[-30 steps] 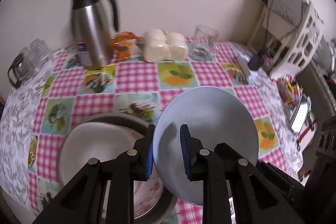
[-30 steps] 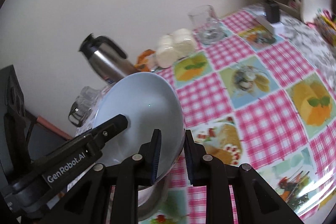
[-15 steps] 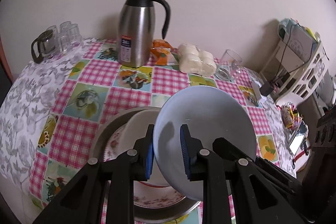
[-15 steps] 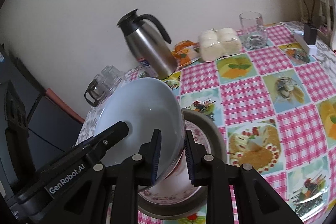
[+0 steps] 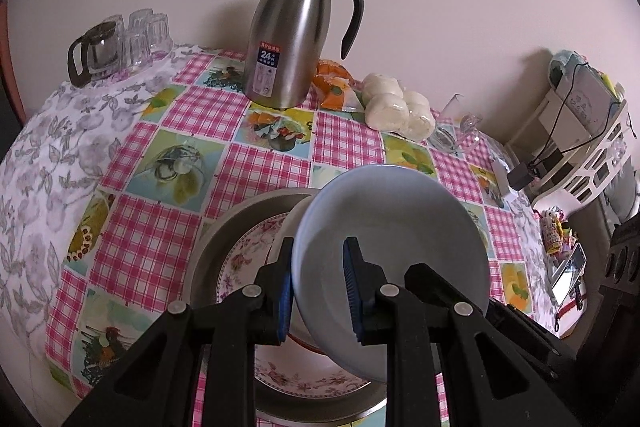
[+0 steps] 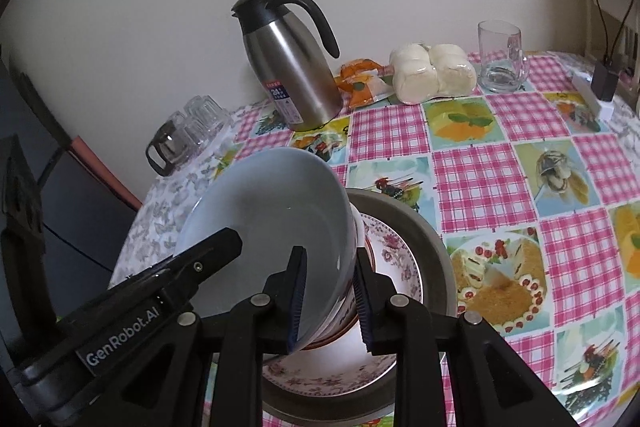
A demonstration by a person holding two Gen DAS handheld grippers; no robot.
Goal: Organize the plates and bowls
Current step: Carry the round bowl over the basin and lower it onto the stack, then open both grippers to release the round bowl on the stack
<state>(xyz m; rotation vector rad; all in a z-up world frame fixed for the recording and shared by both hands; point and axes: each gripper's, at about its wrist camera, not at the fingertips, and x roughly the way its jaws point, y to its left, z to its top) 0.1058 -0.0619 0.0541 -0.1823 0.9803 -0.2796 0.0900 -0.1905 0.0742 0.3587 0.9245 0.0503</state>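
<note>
Both grippers' fingers [image 5: 285, 287] [image 6: 297, 291] pinch opposite rims of the blue bowl [image 5: 396, 239] over stacked plates [image 6: 394, 255].

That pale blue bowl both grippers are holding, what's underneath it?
Under the pale blue bowl a flowered plate lies in a grey metal basin. A red-rimmed bowl peeks out just beneath. The blue bowl covers the rest of the stack, so its contents cannot be counted.

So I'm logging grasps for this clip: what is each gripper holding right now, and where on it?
Both hold the same pale blue bowl by its rim: the left gripper on one side, the right gripper on the opposite side.
</note>
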